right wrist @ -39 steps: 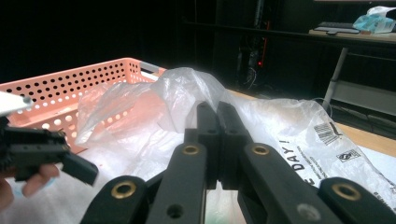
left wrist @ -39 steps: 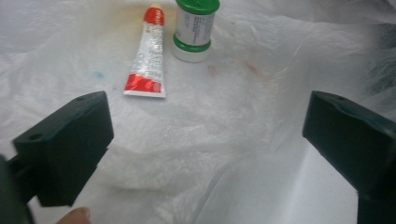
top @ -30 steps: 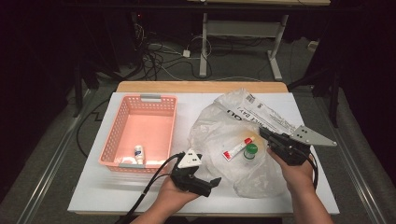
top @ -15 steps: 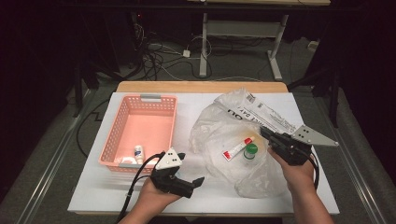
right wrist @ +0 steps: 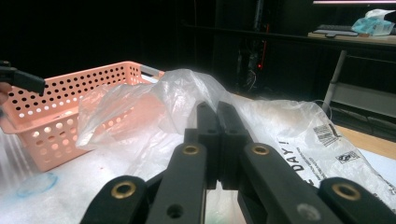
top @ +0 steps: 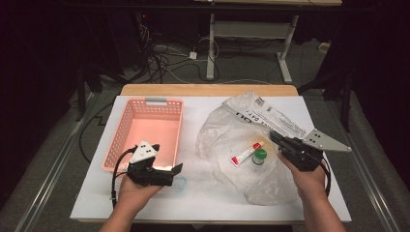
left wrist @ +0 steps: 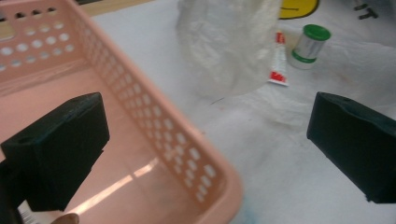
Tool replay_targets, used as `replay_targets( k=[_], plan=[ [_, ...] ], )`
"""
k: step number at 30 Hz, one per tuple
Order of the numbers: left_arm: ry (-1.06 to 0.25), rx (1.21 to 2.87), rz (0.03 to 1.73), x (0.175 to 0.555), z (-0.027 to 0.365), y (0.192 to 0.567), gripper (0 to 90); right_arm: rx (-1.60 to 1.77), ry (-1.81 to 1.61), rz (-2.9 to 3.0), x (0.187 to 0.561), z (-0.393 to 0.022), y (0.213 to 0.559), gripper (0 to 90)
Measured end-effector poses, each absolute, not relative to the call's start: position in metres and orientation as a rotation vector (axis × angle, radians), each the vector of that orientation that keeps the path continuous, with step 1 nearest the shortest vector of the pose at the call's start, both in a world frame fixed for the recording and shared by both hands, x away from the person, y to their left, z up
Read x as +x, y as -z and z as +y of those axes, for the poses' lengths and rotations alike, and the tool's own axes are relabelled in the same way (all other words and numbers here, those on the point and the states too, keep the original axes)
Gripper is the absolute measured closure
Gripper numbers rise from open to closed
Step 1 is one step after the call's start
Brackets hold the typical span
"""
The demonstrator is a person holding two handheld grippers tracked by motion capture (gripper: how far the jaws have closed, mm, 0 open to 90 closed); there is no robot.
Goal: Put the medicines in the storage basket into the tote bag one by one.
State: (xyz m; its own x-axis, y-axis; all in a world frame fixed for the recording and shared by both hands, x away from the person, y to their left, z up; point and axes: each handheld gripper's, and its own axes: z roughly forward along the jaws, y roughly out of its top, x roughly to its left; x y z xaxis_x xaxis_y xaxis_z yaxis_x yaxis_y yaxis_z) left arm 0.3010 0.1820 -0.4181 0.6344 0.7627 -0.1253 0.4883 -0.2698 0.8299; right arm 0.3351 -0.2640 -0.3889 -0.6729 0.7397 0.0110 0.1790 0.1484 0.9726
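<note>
While my right tool stays out of it, jaws closed on the rim of the plastic bag at the surface's 3 o'clock side, the step in hand looks like unloading into the pink basket at 9 o'clock. My left tool hangs open and empty over the basket's near right corner. To do it well I'd keep the bag mouth pinned and bring the left in low. Red-and-white tube lies flat in the bag, long axis running 2-to-8 o'clock, red cap at 2. Green-capped jar stands upright just beside it.
</note>
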Motion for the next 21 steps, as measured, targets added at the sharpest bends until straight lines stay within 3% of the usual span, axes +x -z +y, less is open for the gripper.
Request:
replay_targets(
  k=[21],
  plan=[
    [-0.473,1.903,1.205,0.314,0.246,0.424,0.0,0.867,-1.552,1.941,0.335,-0.266,0.387,90.0]
  ],
)
